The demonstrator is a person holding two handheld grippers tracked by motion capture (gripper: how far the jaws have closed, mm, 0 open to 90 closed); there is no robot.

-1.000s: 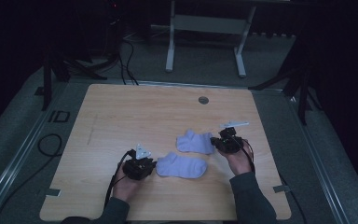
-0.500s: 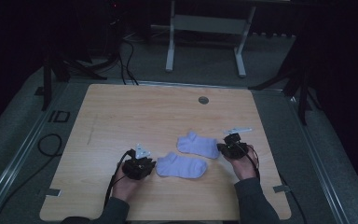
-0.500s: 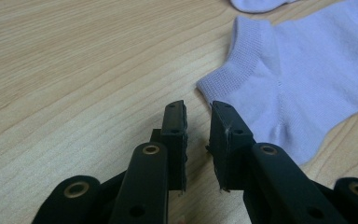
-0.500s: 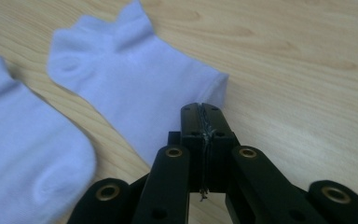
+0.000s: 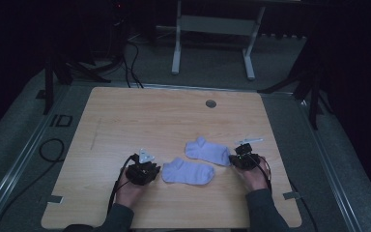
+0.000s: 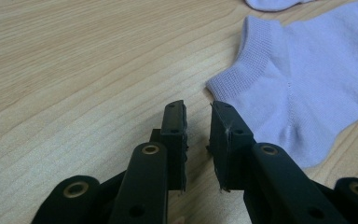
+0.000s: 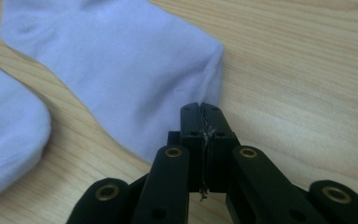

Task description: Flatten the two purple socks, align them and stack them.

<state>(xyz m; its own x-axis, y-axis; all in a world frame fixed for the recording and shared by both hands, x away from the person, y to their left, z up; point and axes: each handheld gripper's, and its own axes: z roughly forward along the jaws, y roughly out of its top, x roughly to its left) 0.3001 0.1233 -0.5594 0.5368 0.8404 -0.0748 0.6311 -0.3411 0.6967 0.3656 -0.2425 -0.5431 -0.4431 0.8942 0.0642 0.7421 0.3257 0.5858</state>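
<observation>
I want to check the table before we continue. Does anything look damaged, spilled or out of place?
Nothing stands out. Two light purple socks lie flat on the wooden table, unpaired, side by side, with no spill or damage visible.

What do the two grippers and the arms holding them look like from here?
Both grippers, left gripper and right gripper, are black, with flat rectangular jaws on linkage arms pinned by brass-coloured rivets. A grey three-cornered plate sits on the left one, and a pale plate on the right. Black cables trail back along the forearms. The person wears dark sleeves.
</observation>
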